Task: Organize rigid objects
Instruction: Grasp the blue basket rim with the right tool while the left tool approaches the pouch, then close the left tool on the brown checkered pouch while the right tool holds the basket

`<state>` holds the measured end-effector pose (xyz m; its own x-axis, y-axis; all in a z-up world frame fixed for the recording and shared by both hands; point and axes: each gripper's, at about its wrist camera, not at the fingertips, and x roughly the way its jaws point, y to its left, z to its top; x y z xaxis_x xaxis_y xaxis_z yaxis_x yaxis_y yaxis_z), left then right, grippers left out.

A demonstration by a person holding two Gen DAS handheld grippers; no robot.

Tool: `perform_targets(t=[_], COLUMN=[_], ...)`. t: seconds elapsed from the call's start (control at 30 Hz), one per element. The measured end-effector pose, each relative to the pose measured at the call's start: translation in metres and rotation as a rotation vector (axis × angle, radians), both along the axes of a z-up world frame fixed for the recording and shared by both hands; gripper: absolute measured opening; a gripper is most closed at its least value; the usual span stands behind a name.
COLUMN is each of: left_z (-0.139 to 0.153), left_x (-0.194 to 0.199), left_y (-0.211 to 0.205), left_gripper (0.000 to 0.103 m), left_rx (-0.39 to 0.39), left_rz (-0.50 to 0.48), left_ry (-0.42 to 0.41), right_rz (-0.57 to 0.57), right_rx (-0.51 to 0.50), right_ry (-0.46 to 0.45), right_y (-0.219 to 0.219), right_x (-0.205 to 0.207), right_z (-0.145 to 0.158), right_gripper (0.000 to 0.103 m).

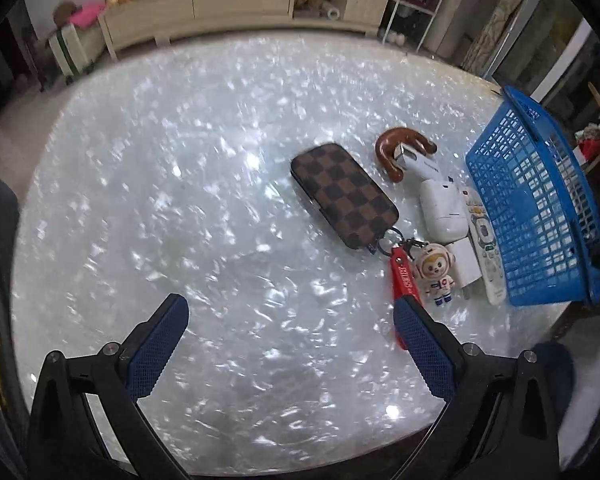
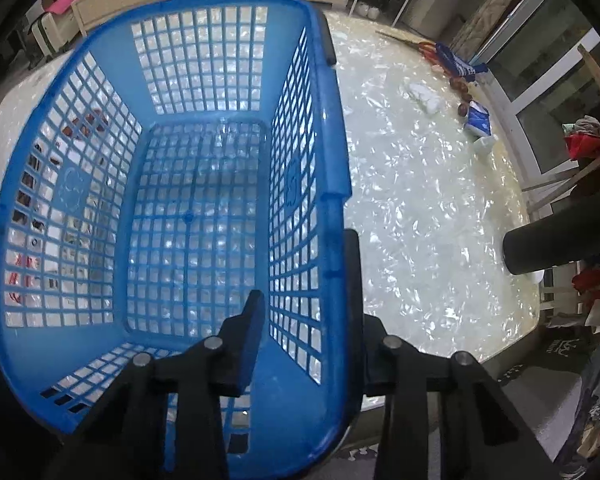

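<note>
- The basket sits on the table, tilted in the left view, with nothing inside it; its right wall runs between the right gripper fingers, one inside, one outside.
- That gripper is closed narrowly on the basket's right rim.
- The left gripper hangs above the table with its blue pads spread wide and nothing between them.
- Ahead and to its right lies a checkered case, with a red strap and an astronaut charm clipped at its near end; the strap's tip passes behind the right pad.
- Further right, just beside the basket's outer wall: a brown hook, a white box and a remote, close together.
- Right of the right gripper, well apart, blue packets lie near the table's far edge.
</note>
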<state>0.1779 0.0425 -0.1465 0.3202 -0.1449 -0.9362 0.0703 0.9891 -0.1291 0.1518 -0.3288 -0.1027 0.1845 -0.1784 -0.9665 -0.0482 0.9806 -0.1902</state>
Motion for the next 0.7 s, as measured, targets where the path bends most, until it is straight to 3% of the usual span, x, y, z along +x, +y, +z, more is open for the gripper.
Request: perform_targets(t=[0.1,0.37,0.7], left_z=[-0.009,-0.026,-0.044], left_x=[0.014,0.05,0.088], left_y=[-0.006,-0.026,-0.047], left_gripper=[0.103,0.103,0.103], left_rx=[0.013,-0.033,-0.086], left_rz=[0.014,0.075,0.151], left_ry=[0.045,0.123,0.155], right_rz=[-0.008,-0.004,0.009], right_rx=[0.008,0.016,0.026], right_ry=[0.025,0.026,0.022], right_y=[-0.006,-0.013,-0.008], right_x=[0.003,0.005,0.003], right_z=[-0.005,-0.006,-0.008], right_gripper=[0.022,0.021,0.02])
